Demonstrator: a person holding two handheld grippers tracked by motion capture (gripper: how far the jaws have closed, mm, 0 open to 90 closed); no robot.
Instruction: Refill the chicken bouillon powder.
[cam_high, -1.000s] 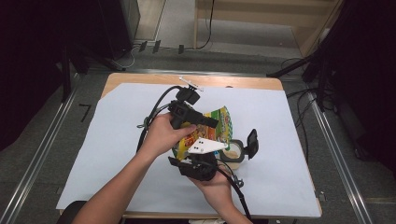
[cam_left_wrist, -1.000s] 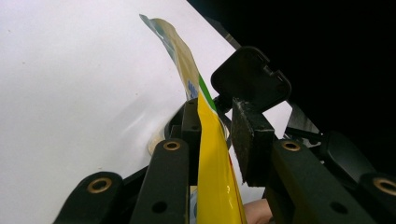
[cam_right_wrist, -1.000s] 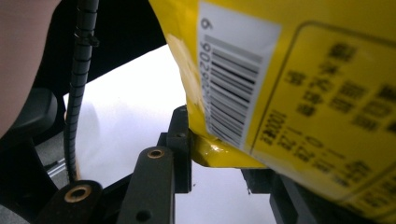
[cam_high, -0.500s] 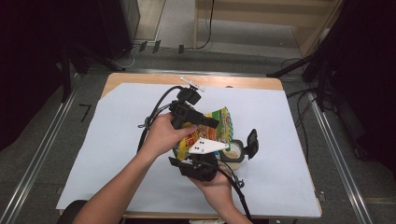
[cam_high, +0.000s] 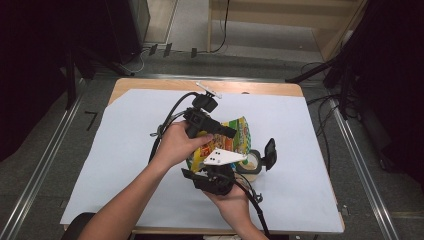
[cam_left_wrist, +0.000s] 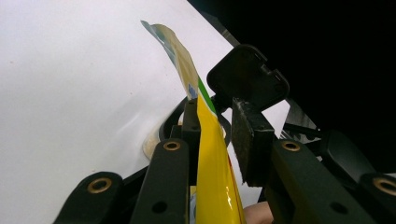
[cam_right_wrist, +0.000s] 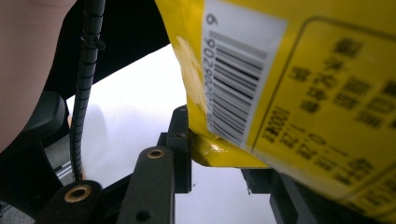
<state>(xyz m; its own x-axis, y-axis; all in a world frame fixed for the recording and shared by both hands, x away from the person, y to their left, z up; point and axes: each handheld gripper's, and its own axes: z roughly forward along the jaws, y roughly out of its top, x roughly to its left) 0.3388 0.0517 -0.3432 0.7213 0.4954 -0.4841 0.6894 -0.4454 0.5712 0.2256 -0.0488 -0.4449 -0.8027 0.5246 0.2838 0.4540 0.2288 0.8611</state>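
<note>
The yellow bag was held up off the white sheet, near the middle of the table and somewhat toward its right edge; both grippers were on it. In the left gripper view the bag stood edge-on between the jaws, flat against one pad while the other pad stood a little off it; so the left gripper looked partly closed around the bag rather than clamped hard, though I could not tell for certain. In the right gripper view the jaws were pinched on the bag's lower corner, below the barcode; the right gripper was clamped on the bag.

As I judged it, the lifting and the two-handed hold were done; whatever was to be done with the bag, opening or pouring, was left, for its top edge looked sealed as far as the frame showed.

A small round container with its black hinged lid standing open sat on the sheet just beside the bag, on the side toward the right edge; it was the one close obstacle, and a swing of the bag that way could knock it. The sheet lay bare toward the left edge and the far edge; the near edge was taken up by the person's forearms; cables trailed toward the far left.
</note>
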